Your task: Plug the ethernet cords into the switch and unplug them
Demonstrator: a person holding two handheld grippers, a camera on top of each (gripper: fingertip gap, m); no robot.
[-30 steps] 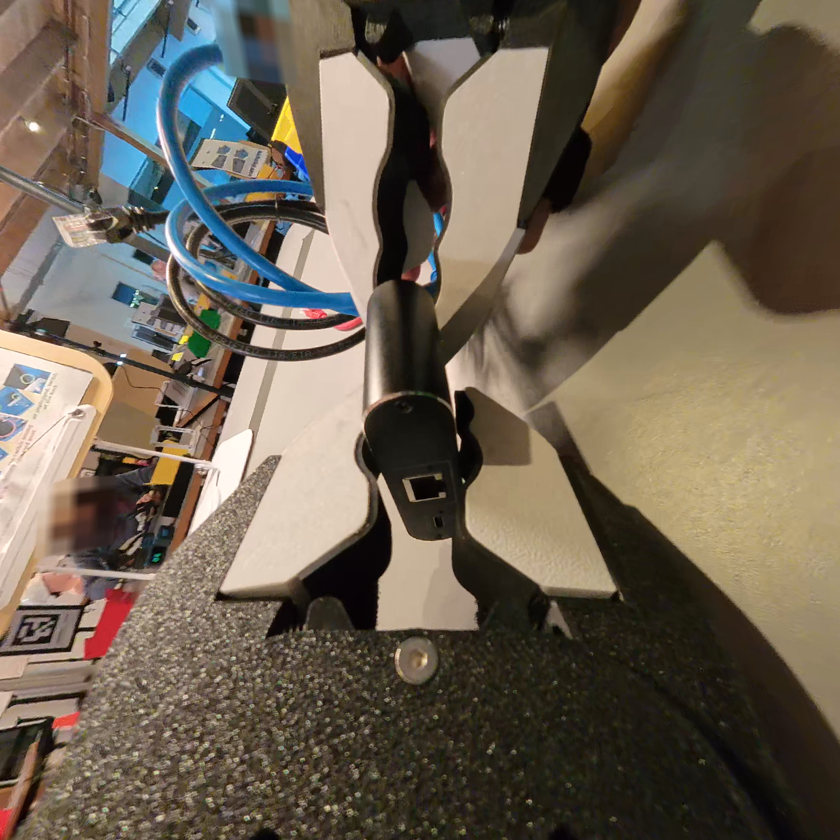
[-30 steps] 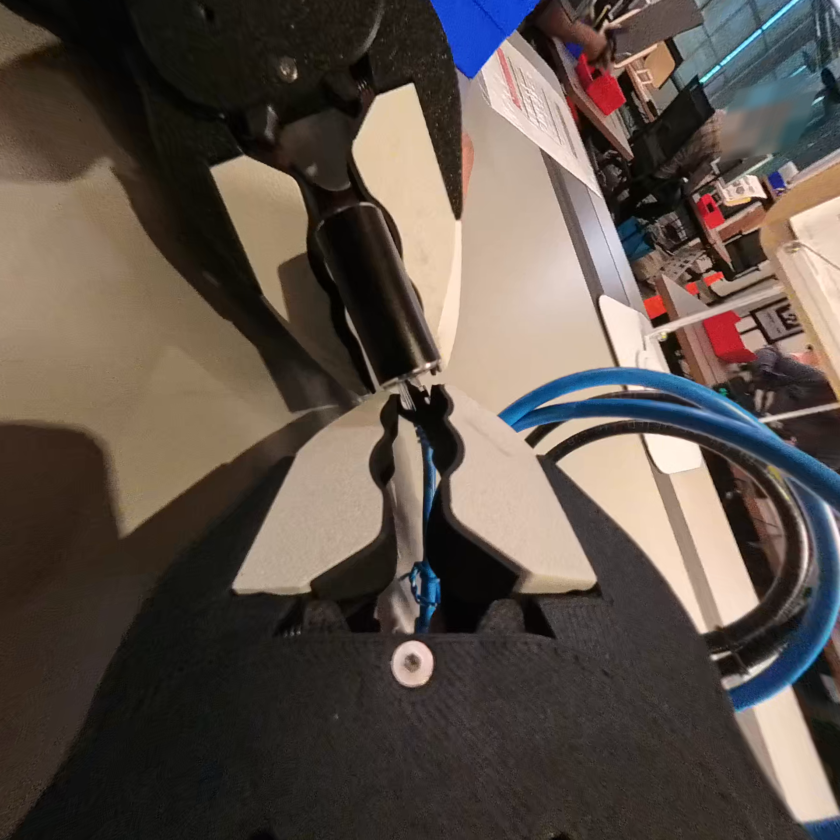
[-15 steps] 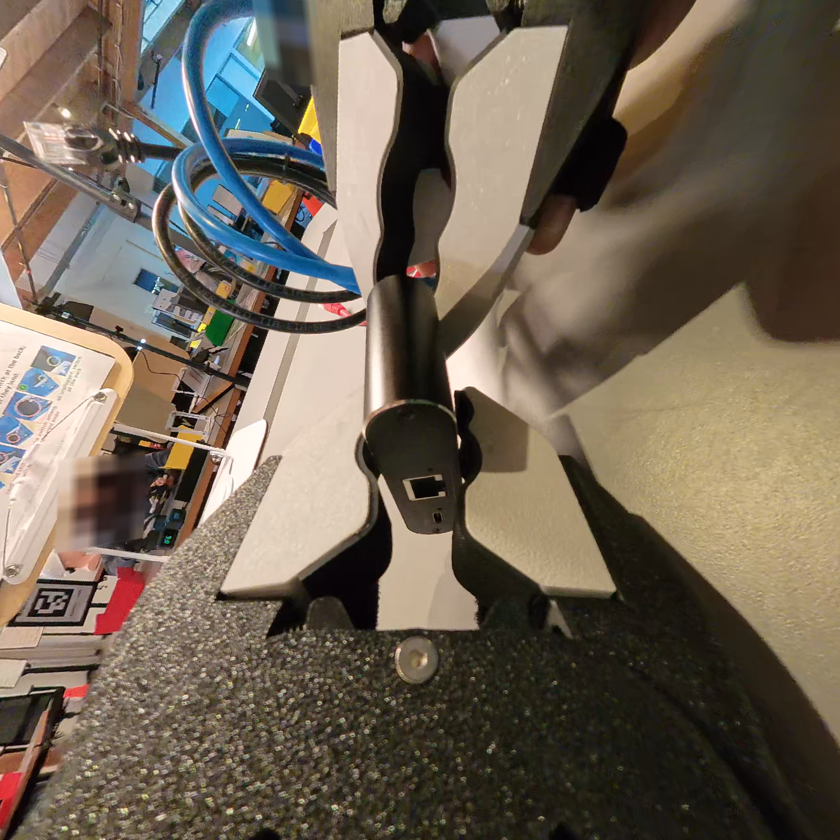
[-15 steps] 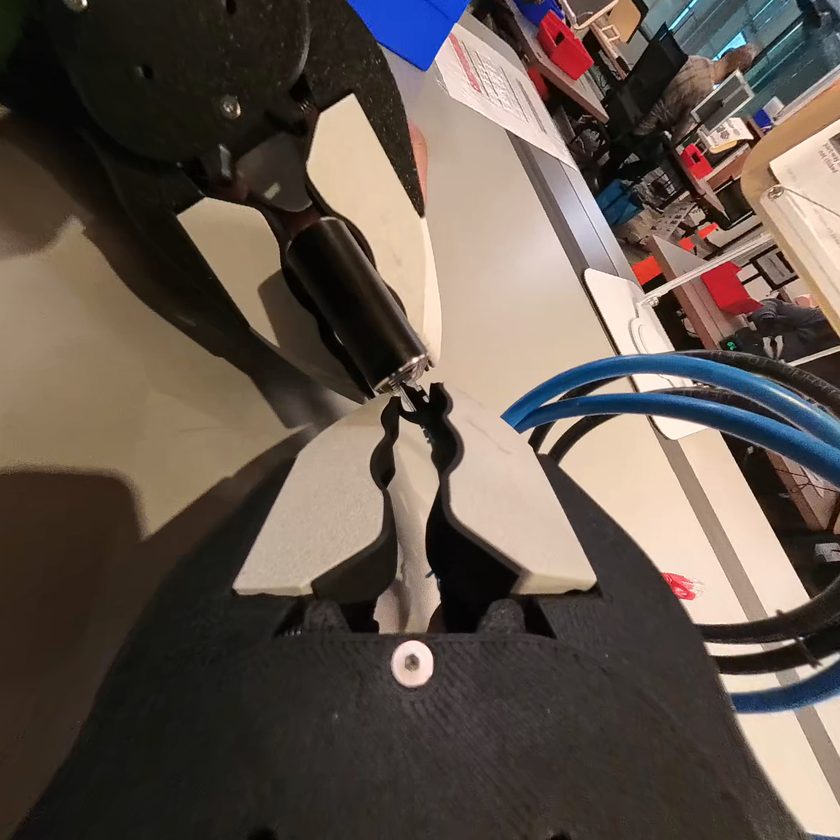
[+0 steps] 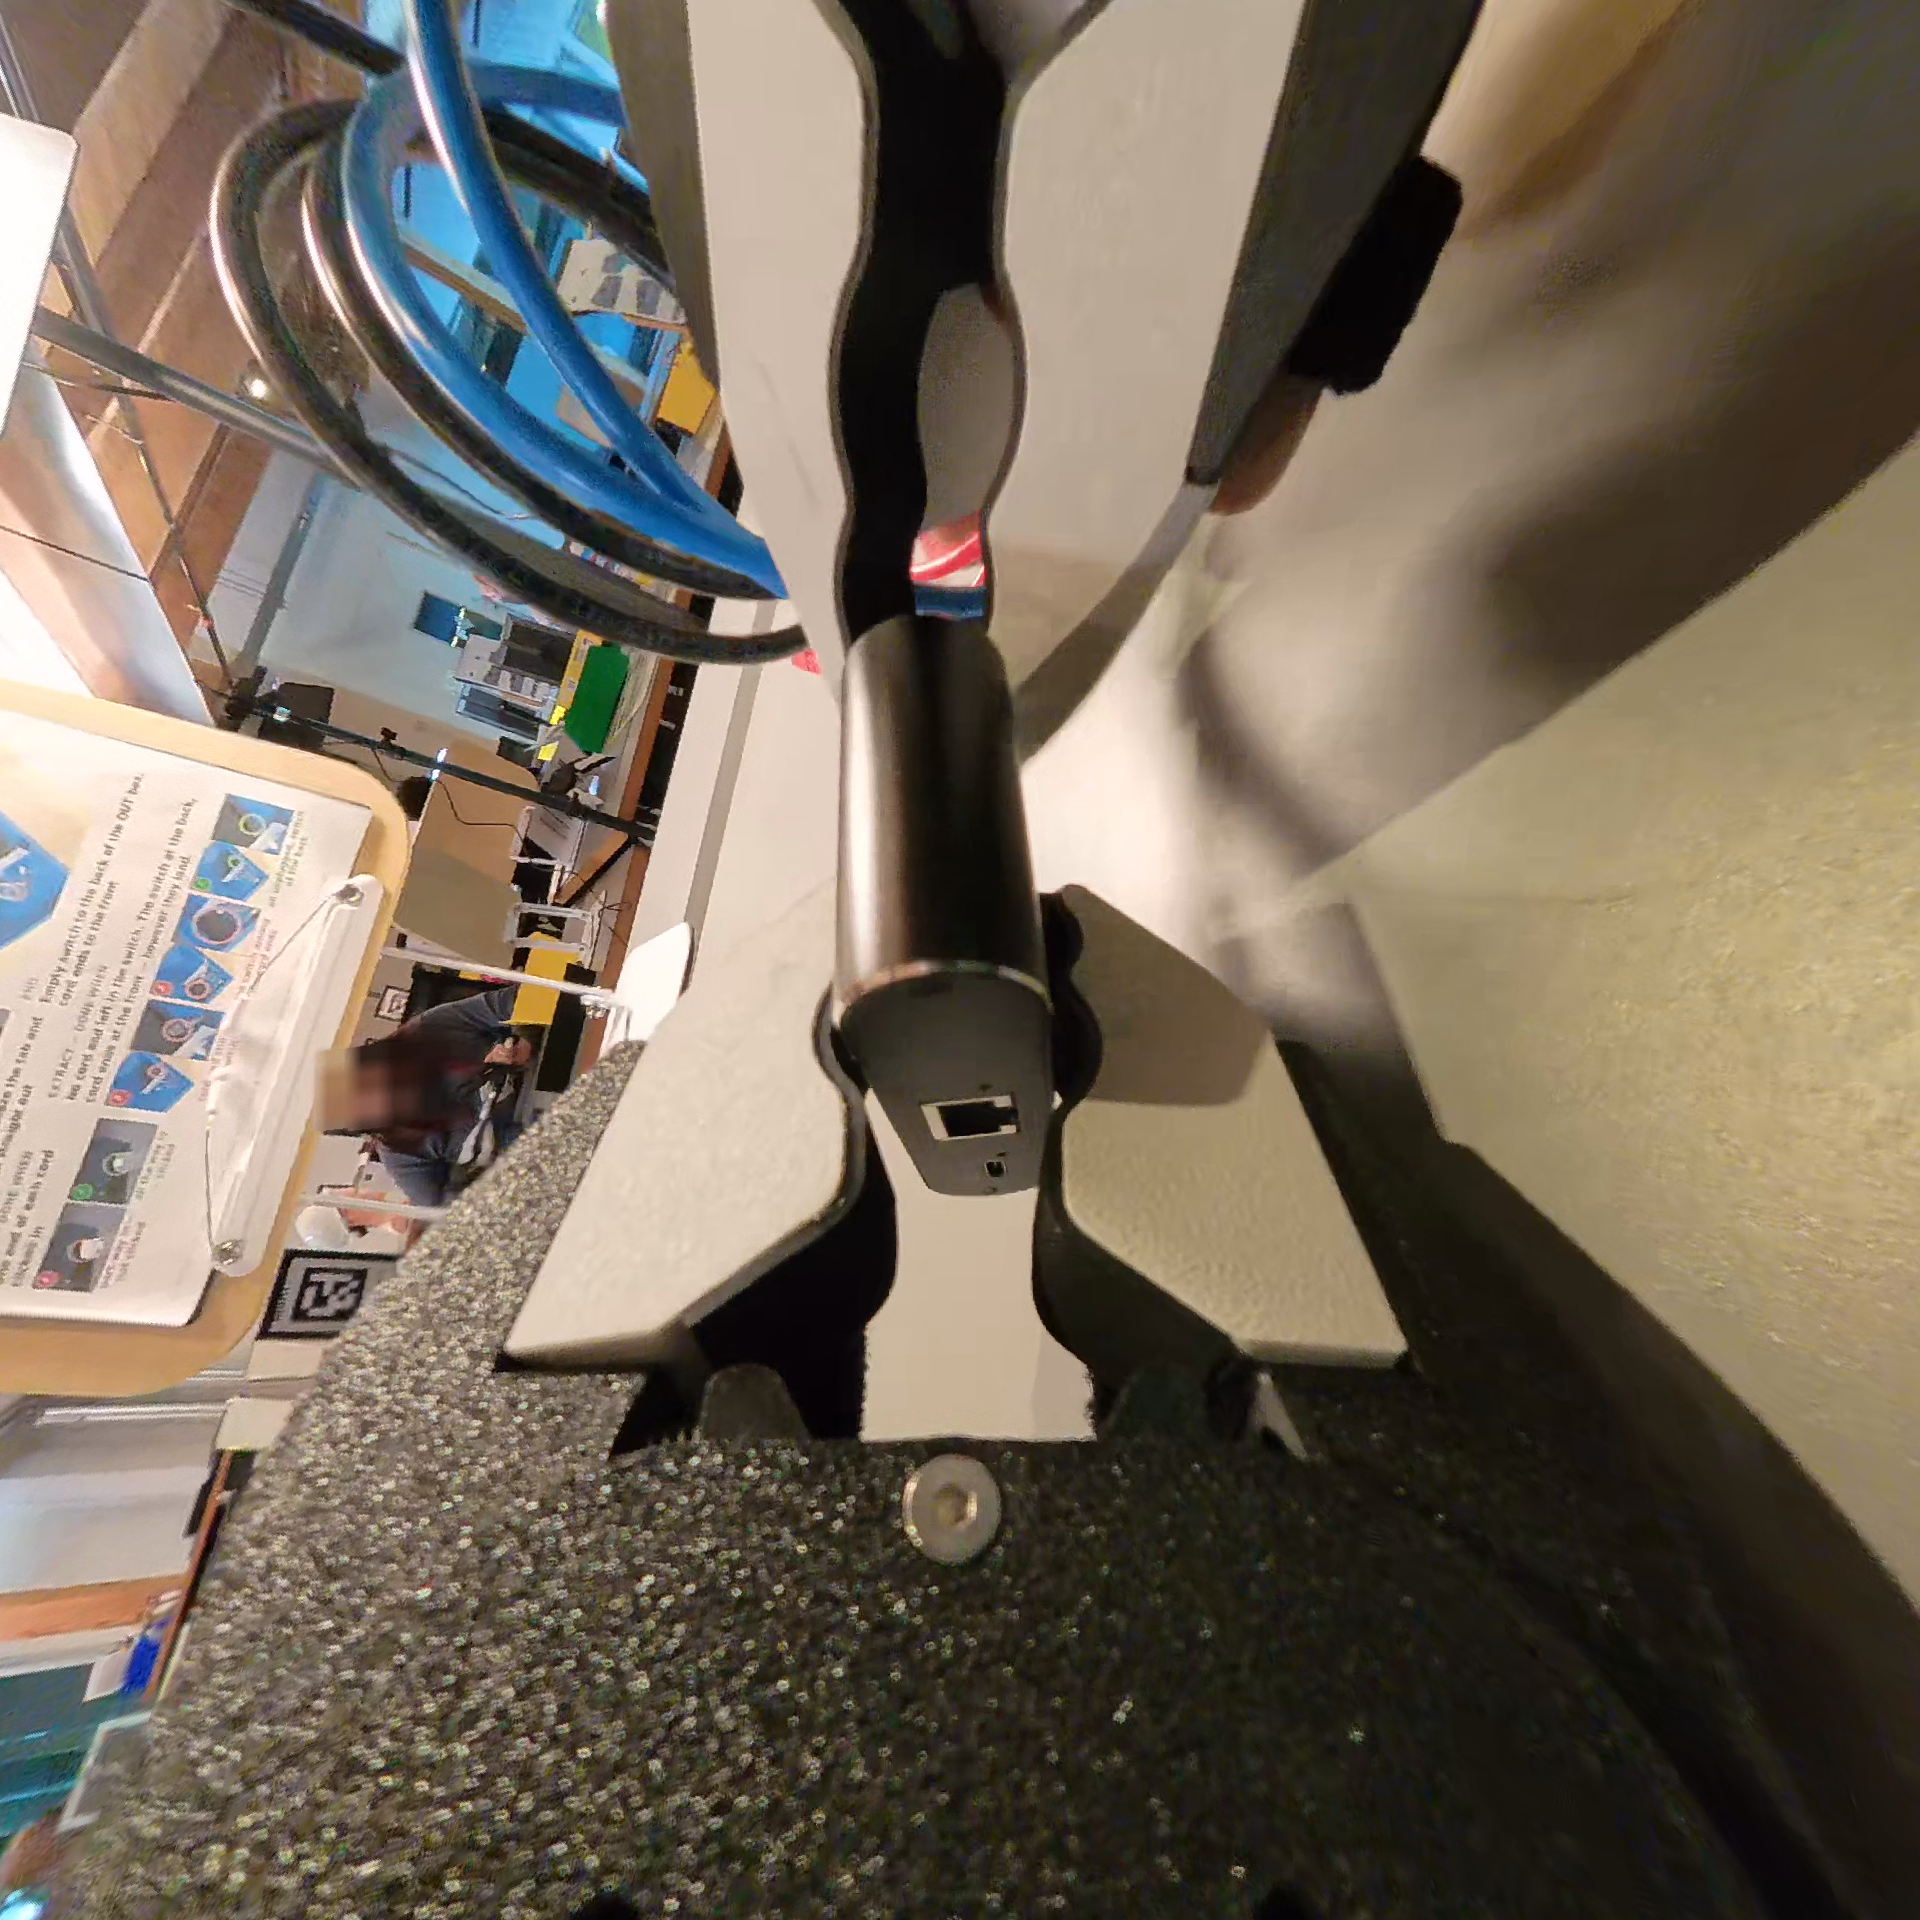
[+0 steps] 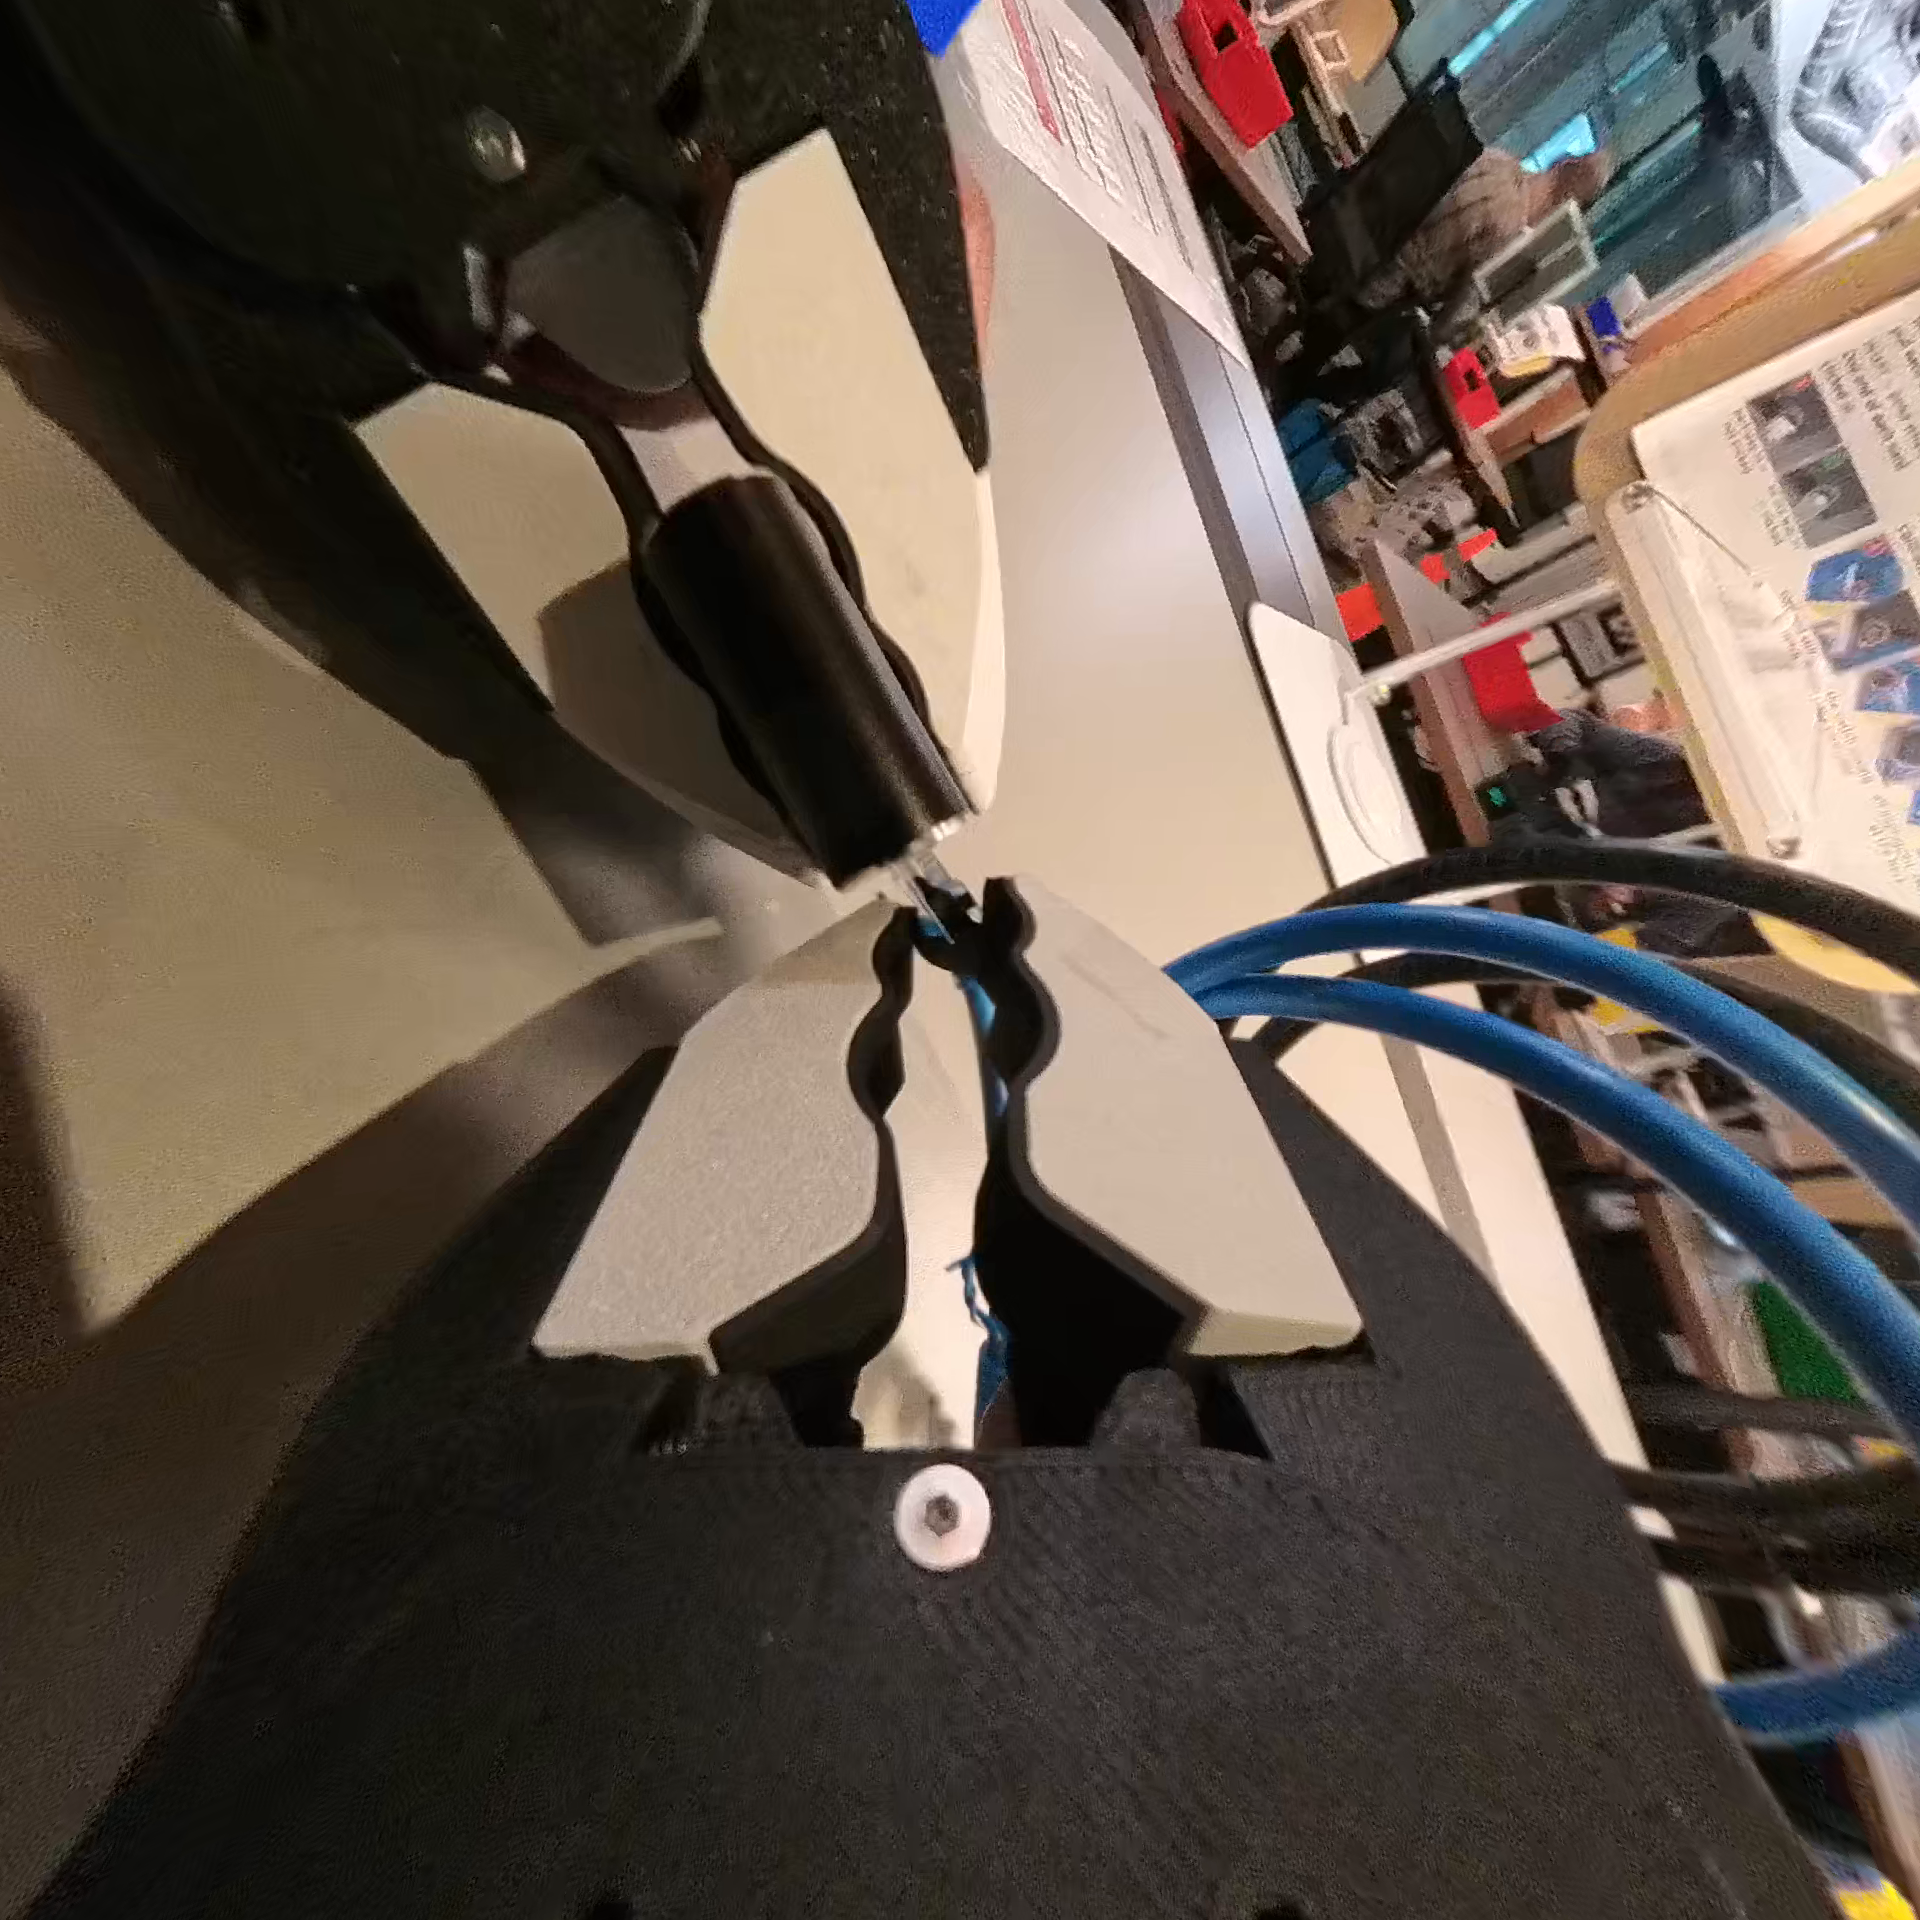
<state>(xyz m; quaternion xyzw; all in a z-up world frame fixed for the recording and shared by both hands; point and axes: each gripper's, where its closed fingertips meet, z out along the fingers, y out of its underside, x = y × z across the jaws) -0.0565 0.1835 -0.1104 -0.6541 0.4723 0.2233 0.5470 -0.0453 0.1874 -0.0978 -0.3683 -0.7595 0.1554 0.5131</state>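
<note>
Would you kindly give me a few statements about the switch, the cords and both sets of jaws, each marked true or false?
1. The left gripper is shut on the black switch. True.
2. The right gripper is open and empty. False: its jaws are shut on the blue cord.
3. The switch port facing the left camera is empty. True.
4. The looped cords are all blue. False: some are black.

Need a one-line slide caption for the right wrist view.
Right gripper pinching a blue ethernet cord's plug at the end of the black switch held by the left gripper.
</note>
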